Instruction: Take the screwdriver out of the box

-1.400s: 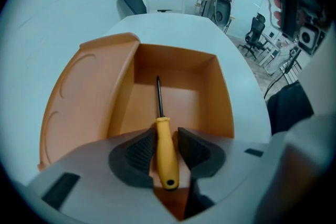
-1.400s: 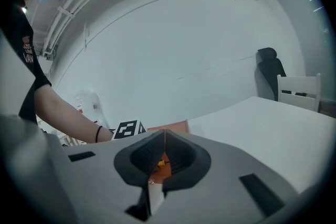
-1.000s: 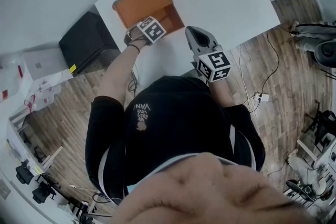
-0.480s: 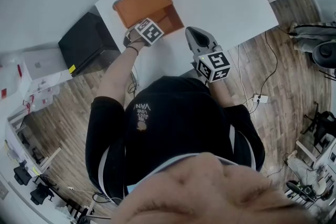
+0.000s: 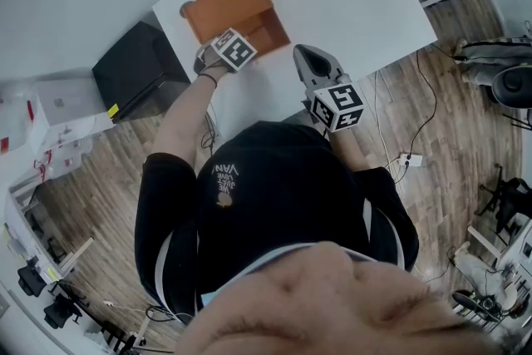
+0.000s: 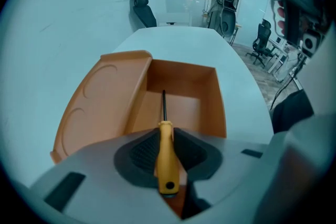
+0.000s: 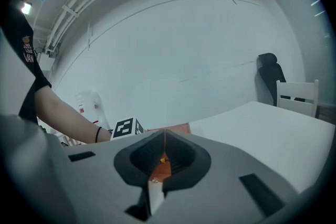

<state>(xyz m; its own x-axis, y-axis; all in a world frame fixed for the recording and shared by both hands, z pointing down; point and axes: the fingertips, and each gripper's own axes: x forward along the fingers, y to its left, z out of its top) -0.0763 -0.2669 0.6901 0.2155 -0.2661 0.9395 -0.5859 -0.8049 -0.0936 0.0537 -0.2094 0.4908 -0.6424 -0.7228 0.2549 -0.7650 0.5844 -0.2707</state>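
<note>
The whole move hangs on how the screwdriver (image 6: 166,150) lies against the left gripper (image 6: 166,134). It rests on the floor of the open orange box (image 6: 181,73), with its long axis running straight away from the person. The thin dark shaft points at the far wall and the yellow handle is at the near end. That axis crosses the line along which the fingers (image 6: 140,152) close, so they meet the handle square on its two sides. The left gripper is tipped steeply down into the box and its fingers have just been closing. The handle sits dead centre between them, the butt end poking out on the near side, and no gap shows at either pad, so I take it as grasped. The box stands on the white bench (image 6: 184,42), its lid (image 6: 105,97) folded out flat to the left. The right gripper (image 7: 165,139) hangs well apart over bare bench on the person's right, pointing nearly level towards the box. Its fingers (image 7: 185,157) are pressed together on nothing. The left hand is plainly the nearer one. Judging by the walls around the tool, the way out looks to be straight up.
</note>
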